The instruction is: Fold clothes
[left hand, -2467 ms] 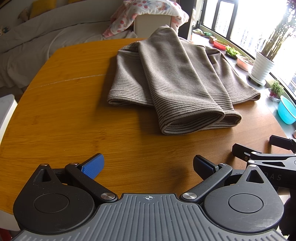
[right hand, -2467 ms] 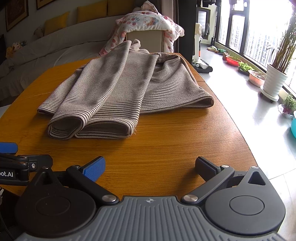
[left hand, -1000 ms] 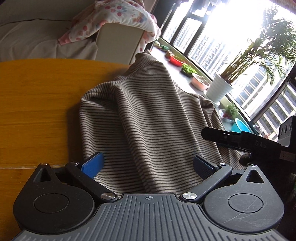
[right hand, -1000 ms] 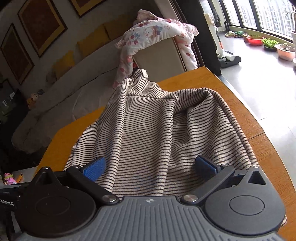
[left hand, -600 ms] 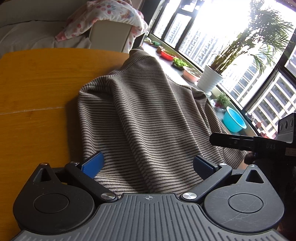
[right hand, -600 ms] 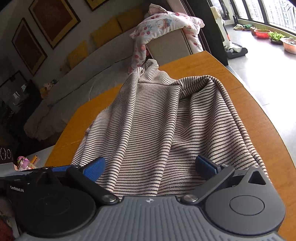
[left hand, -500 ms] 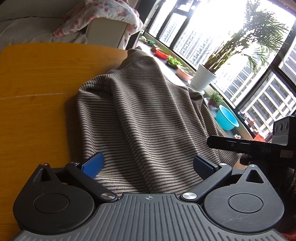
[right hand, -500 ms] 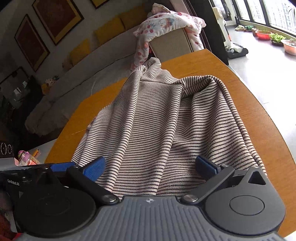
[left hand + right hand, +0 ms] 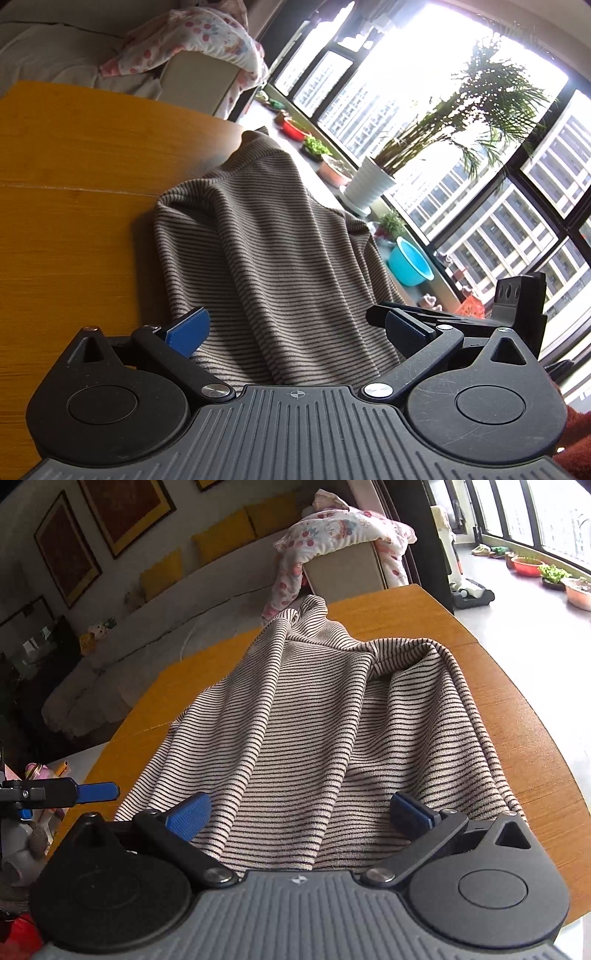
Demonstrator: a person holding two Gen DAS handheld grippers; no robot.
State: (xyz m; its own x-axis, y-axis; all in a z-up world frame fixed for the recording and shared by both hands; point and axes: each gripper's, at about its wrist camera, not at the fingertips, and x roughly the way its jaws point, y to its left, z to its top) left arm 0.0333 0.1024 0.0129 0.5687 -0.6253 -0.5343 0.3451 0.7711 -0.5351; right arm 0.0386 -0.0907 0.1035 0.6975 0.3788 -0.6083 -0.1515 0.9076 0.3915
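The striped garment [image 9: 314, 731] is draped across the wooden table [image 9: 517, 709], reaching its right edge. The jaws of the left gripper [image 9: 295, 326] and right gripper [image 9: 299, 812] are spread apart over its near hem.

Living room: sofa [image 9: 155, 624], framed pictures [image 9: 122, 509]

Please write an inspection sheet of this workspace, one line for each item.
Surface: wooden table, a seam line across it.
Job's things: striped sweater, draped and raised toward both cameras, far end on the table.
Clutter: nothing seen on the table.
Grippers: left gripper and right gripper, fingers wide apart, fabric between them; grip not visible.
Cables: nothing seen.
Surroundings: sofa, floral blanket, potted plant, blue basin.
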